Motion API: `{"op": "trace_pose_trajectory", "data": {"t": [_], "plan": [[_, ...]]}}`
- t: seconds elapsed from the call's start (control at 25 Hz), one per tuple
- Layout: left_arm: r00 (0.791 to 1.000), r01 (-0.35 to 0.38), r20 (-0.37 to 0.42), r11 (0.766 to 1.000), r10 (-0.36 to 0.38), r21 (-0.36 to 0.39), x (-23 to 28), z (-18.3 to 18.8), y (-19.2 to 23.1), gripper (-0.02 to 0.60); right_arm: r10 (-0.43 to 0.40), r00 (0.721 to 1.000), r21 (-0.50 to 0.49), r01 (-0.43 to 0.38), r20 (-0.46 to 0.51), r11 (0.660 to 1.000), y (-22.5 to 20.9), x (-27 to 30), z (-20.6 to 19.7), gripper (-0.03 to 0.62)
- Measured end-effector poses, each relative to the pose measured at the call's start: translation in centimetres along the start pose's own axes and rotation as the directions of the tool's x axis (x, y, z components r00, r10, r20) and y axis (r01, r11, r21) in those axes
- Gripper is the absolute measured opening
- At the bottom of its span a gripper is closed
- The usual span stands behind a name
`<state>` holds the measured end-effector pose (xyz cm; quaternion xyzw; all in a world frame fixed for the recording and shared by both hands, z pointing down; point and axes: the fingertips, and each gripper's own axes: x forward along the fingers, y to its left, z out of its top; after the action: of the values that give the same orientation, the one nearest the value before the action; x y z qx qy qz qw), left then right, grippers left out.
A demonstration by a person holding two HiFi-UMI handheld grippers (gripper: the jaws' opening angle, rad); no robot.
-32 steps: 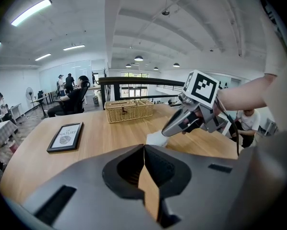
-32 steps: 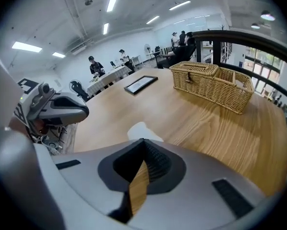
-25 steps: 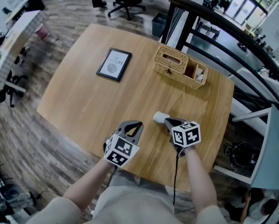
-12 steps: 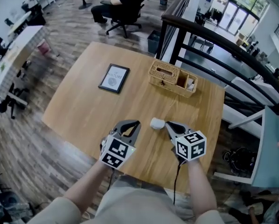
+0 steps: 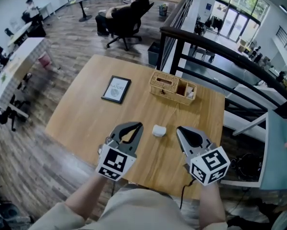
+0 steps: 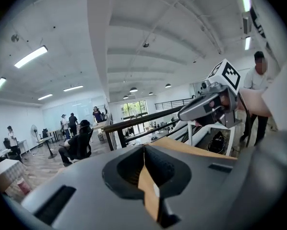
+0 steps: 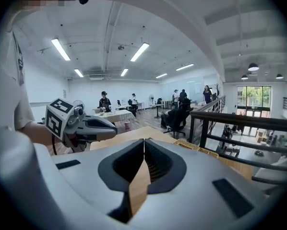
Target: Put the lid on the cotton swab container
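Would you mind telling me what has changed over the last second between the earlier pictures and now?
The right gripper, whose tips were at the cotton swab container a second ago, has drawn back toward the person and stands apart from it, jaws together and empty. The container rests on the table between both grippers. The left gripper, picture frame and wicker basket kept their places.

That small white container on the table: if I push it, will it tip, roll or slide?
The white container looks small and squat, so it probably slides on the smooth wooden table rather than tips. Likely light plastic, it may skid away. Whether it could roll is too small to tell.
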<state>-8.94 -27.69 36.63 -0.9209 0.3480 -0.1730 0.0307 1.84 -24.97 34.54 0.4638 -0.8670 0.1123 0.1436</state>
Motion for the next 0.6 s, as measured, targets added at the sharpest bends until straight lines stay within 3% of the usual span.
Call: {"op": "trace_pose_trajectory", "data": {"t": [0.36,0.6], "plan": [[0.996,0.004,0.083,0.996,-0.011,0.088,-3.1,4.6,-1.3,0.023,-0.047,0.988,-0.029,0.051,0.149,0.998,2.7,-4.8,3.4,0.026],[0.995,0.023,0.098,0.999,-0.026,0.034,-4.5,3.7,-2.3,0.023,-0.052,0.988,-0.043,0.059,0.149,0.997,3.4,-6.4,2.7,0.025]]}}
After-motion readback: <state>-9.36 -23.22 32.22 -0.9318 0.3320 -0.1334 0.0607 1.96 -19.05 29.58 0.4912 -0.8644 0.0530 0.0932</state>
